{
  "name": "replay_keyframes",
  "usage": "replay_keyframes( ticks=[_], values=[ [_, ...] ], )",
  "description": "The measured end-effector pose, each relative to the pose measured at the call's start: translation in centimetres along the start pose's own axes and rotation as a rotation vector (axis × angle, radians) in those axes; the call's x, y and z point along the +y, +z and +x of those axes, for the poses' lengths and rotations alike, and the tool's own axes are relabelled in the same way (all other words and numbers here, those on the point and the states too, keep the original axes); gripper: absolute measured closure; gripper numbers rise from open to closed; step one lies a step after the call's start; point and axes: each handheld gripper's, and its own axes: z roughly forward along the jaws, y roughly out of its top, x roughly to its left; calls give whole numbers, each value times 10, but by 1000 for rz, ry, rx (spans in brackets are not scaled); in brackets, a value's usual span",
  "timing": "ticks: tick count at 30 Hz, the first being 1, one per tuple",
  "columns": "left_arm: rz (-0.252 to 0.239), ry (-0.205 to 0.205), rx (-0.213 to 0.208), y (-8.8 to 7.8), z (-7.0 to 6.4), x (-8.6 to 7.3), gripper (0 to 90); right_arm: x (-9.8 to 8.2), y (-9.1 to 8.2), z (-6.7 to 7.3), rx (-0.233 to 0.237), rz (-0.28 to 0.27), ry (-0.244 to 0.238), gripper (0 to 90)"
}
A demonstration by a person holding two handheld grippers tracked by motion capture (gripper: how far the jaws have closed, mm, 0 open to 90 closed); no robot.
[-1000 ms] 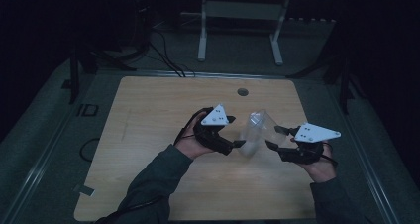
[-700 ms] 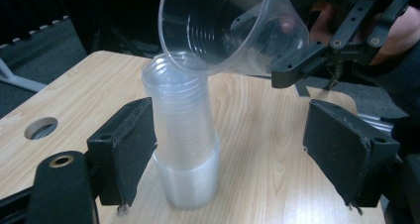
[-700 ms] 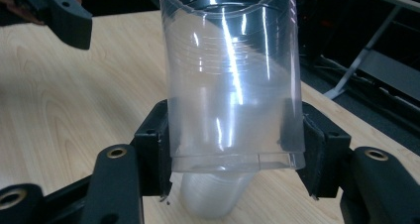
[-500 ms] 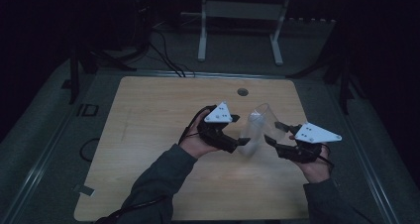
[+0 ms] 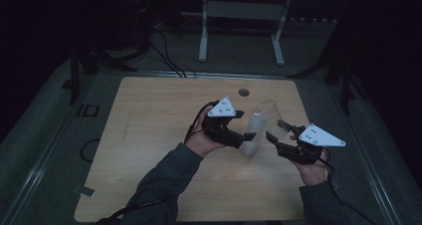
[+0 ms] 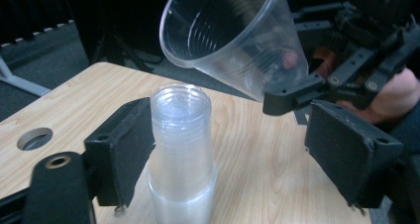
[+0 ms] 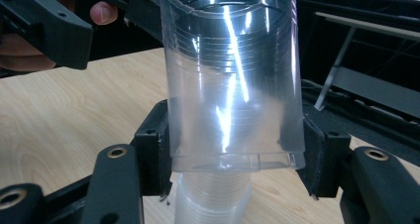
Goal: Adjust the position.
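The left gripper [image 5: 247, 135] has just been opening its jaws — the cup stack [image 6: 181, 154] stands on the table [image 5: 149, 135] between them, one pad beside it. Right gripper [image 5: 276, 130] is clamped on a tilted clear cup [image 5: 262, 119] just above the stack.

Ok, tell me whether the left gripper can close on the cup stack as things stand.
Probably yes. The left gripper has its jaws open on either side of the cup stack, nothing between pad and cups. The single cup in the right gripper hangs above, tilted, clear of the jaws.
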Motion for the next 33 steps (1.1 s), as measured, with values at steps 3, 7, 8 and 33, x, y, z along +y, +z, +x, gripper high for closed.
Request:
replay_keyframes(
  ticks=[3, 7, 8, 33],
  values=[
    [-10, -6, 1, 1, -1, 2, 188, -1, 0, 2, -8, -15, 8, 410],
    [-15, -14, -8, 3, -2, 4, 182, -2, 0, 4, -14, -25, 6, 411],
    [-15, -17, -12, 4, -2, 4, 182, -2, 1, 5, -18, -28, 5, 410],
    [-72, -156, -125, 21, 2, 6, 151, -2, 7, 19, -18, -86, 4, 410]
  ],
)
